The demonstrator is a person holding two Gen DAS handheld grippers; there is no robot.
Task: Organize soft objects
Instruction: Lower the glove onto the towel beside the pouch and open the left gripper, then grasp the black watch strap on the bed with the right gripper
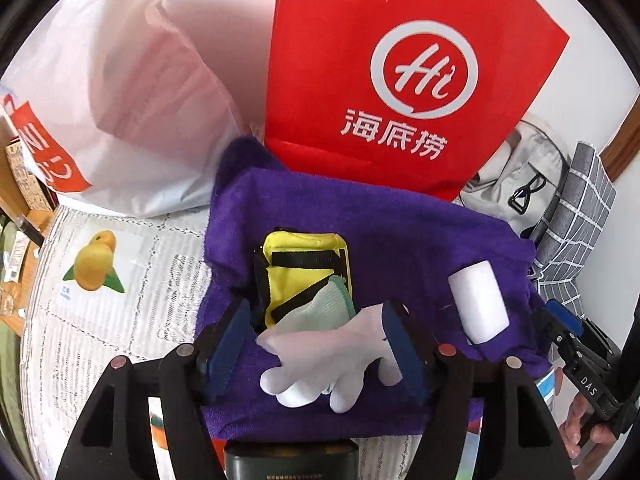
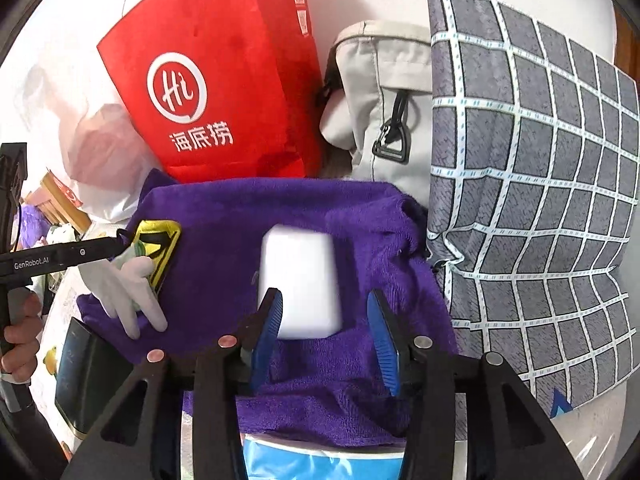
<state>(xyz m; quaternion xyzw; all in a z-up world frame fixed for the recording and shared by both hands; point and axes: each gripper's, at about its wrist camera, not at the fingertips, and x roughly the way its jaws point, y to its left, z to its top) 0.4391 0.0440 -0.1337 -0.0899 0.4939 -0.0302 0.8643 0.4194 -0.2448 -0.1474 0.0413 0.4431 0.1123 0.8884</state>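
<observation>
The left tool [image 1: 316,344] stood with its blue-padded jaws spread apart, grasping nothing, hanging over a white glove [image 1: 320,364] that lay flat on a purple towel [image 1: 360,220]. The glove's cuff end rested against a yellow pouch [image 1: 296,256] with black straps, and a pale green cloth [image 1: 332,304] lay between them. The right tool [image 2: 326,340] was likewise released, its jaws wide, with a white sponge block [image 2: 300,276] lying on the towel just ahead of its left finger. Behind the towel stood a red bag [image 2: 224,80], a white plastic bag [image 1: 132,92], a grey pouch [image 2: 384,112] and a grey checked cushion [image 2: 532,184].
</observation>
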